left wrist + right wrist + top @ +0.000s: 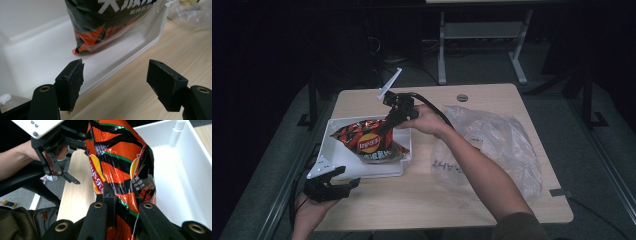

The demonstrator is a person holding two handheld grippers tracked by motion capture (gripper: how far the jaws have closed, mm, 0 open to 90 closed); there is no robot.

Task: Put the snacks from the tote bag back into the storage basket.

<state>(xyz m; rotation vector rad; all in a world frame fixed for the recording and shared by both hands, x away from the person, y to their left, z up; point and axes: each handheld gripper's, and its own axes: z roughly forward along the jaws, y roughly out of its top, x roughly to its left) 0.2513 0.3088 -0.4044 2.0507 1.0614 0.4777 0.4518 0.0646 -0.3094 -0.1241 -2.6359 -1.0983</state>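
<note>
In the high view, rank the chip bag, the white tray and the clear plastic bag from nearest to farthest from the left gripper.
From the left gripper, open at the table's near left corner:
1. White tray, its near edge right beside the gripper.
2. Chip bag, inside the tray, clamped by the right gripper.
3. Clear plastic bag, on the table's right side.
</note>
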